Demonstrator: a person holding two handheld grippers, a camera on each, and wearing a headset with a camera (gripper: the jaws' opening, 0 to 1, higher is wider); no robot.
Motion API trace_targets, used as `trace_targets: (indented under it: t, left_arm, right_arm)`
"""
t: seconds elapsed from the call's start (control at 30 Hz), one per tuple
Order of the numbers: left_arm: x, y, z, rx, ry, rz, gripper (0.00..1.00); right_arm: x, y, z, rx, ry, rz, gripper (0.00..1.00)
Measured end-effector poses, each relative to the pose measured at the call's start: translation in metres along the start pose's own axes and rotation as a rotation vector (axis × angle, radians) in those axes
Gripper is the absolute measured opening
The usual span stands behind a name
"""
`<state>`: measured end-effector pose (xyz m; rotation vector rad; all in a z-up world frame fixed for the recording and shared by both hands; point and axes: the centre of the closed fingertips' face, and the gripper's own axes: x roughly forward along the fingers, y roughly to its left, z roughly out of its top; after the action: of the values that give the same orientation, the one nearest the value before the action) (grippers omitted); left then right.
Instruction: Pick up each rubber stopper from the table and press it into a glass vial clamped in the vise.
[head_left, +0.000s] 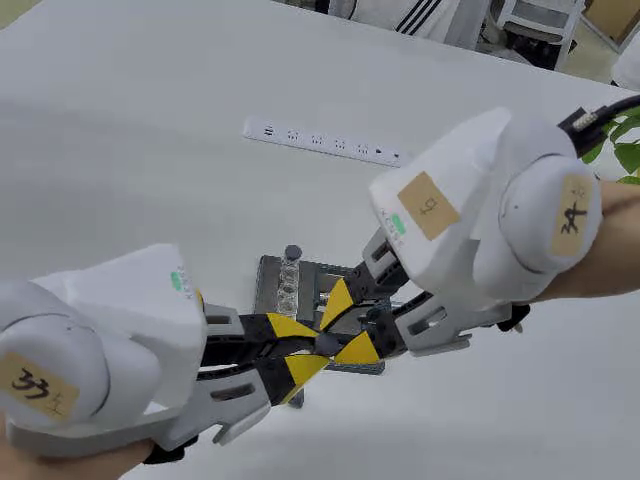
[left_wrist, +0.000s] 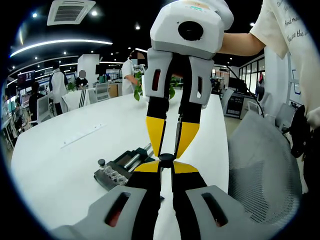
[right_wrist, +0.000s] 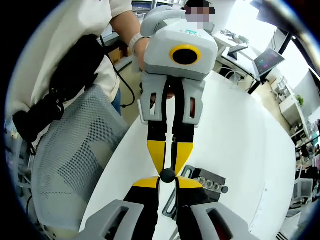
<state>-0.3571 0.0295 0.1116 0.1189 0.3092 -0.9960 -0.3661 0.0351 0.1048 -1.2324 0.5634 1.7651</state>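
Note:
My two grippers meet tip to tip above the vise (head_left: 272, 272). In the left gripper view a dark rubber stopper (left_wrist: 166, 157) sits at the tips of my left gripper (left_wrist: 166, 166), and the right gripper's yellow tips pinch it from above. The right gripper view has the same stopper (right_wrist: 167, 175) between my right gripper (right_wrist: 167, 181) and the left one's tips. In the head view the crossed yellow tips of the left gripper (head_left: 316, 346) and right gripper (head_left: 336, 334) hide it. Glass vials (head_left: 288, 285) stand in a row in the vise jaws. One loose stopper (head_left: 292, 252) lies on the table just behind them.
A white power strip (head_left: 325, 142) lies farther back on the white table (head_left: 140, 150). Green plant leaves (head_left: 625, 145) reach in at the right edge. A grey mesh chair (right_wrist: 75, 170) stands at the table's side, next to a person.

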Motion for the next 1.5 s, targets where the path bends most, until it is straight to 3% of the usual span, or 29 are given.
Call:
trace_targets:
  t: [0.63, 1.07, 1.5]
  left_arm:
    - [0.002, -0.003, -0.002, 0.029, 0.020, -0.008, 0.04]
    - [0.004, -0.002, -0.005, 0.115, 0.067, -0.010, 0.03]
    - [0.006, -0.004, -0.011, 0.108, 0.075, -0.016, 0.04]
  right_arm:
    - [0.001, 0.003, 0.002, 0.050, 0.004, 0.019, 0.08]
    - [0.001, 0.006, 0.002, 0.114, 0.002, 0.048, 0.07]
    - [0.004, 0.008, -0.001, 0.135, 0.005, 0.061, 0.06]
